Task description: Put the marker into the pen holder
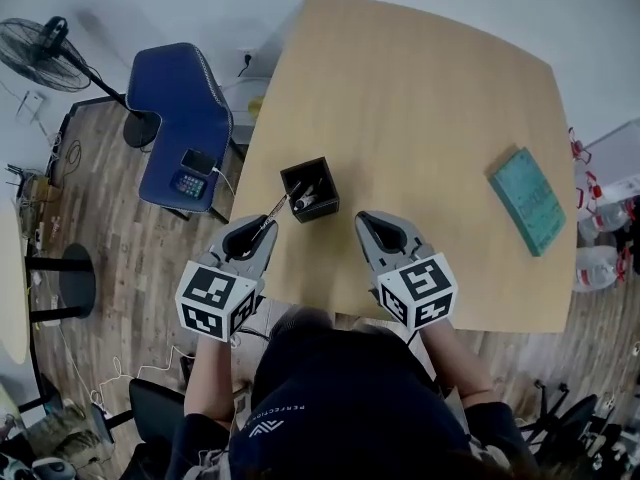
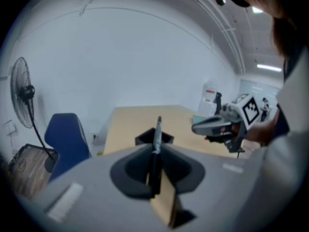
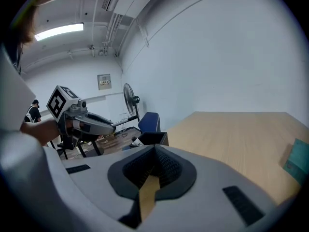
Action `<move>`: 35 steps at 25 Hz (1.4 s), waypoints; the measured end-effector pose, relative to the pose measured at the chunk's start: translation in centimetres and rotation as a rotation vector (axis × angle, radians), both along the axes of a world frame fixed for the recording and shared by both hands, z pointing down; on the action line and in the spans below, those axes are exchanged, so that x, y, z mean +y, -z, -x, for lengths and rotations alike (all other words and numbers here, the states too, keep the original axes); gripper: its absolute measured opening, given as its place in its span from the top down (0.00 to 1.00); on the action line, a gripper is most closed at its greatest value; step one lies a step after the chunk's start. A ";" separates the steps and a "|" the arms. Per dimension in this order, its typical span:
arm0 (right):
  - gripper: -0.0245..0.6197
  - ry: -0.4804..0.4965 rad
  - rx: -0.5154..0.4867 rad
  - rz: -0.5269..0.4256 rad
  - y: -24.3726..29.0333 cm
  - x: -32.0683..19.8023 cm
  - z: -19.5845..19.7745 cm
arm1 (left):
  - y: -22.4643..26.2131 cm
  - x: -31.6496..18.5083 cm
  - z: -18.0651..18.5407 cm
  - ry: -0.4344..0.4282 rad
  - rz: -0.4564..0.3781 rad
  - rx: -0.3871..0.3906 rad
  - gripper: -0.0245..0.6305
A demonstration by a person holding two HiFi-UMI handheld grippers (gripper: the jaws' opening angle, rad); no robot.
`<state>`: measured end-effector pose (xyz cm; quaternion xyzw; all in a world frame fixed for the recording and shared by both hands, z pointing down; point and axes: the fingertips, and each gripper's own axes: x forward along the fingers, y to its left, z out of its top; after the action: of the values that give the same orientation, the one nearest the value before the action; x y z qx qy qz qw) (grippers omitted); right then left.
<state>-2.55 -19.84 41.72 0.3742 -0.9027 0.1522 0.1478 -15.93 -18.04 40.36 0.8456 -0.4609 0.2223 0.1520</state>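
A black square pen holder stands near the front of the wooden table, with some pens inside. My left gripper is shut on a slim dark marker, whose tip points up and right at the holder's near left corner. In the left gripper view the marker sticks out between the jaws, in line with the pen holder. My right gripper hovers just right of the holder, shut with nothing in it. The right gripper view shows the pen holder beyond the closed right gripper.
A teal book lies near the table's right edge. A blue chair holding a phone and a calculator stands left of the table, with a floor fan behind it. Bottles sit on the floor at the right.
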 end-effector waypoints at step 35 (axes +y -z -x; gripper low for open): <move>0.96 -0.118 0.080 0.040 -2.4 -3.9 0.6 | -4.4 -5.6 -1.5 -0.520 0.152 -0.657 0.87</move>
<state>-3.12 -23.74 44.09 0.4298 -0.8692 0.1637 0.1818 -14.40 -23.67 44.78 0.8043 -0.2384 0.5443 -0.0024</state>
